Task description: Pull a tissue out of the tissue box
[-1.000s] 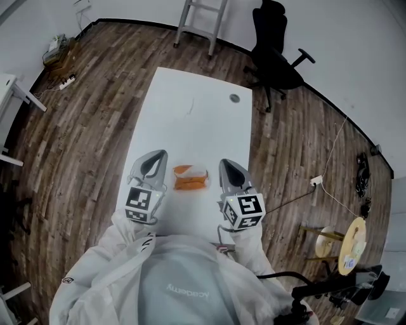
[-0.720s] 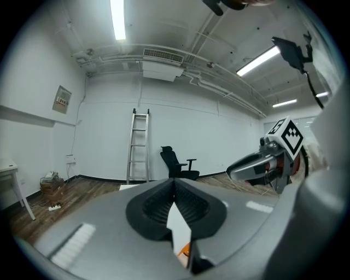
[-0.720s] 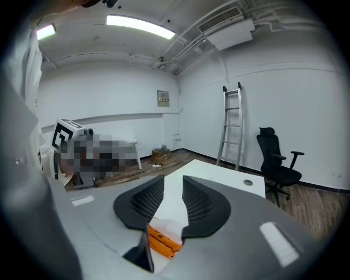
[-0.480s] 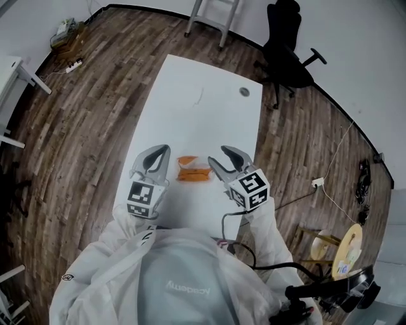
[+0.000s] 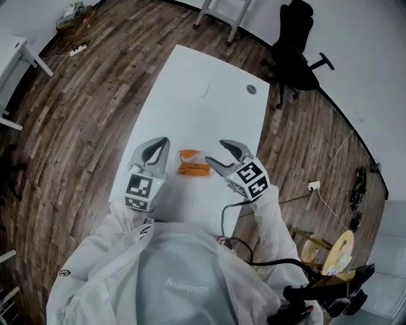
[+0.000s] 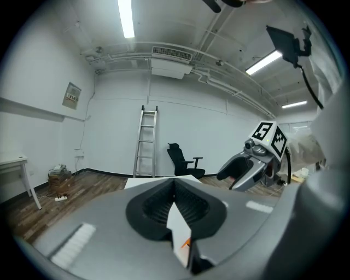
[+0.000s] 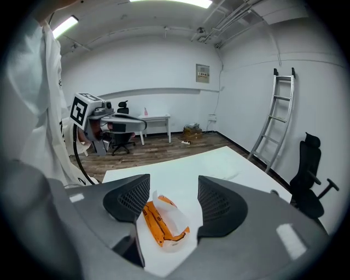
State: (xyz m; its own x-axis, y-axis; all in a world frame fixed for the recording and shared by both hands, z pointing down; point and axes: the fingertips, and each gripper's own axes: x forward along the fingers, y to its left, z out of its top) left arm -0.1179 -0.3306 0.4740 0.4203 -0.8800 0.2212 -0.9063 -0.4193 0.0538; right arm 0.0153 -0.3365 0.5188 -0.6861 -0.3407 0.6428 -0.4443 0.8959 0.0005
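An orange tissue pack with white tissue at its opening lies on the white table, near the front edge. My right gripper hangs just right of it, tilted down. In the right gripper view its jaws stand wide apart and have just been opening. The pack shows in the gap between the pads, which do not touch it. My left gripper hovers left of the pack with its pads closed together. Below them a sliver of the pack shows.
A black office chair and a ladder stand beyond the table's far end. A round cable hole sits in the far right corner of the tabletop. A white desk stands at the left, and a cord runs over the floor at the right.
The right gripper's jaws went from shut to wide open as it dropped, rolled and swung in toward the pack. The left gripper has hardly moved.
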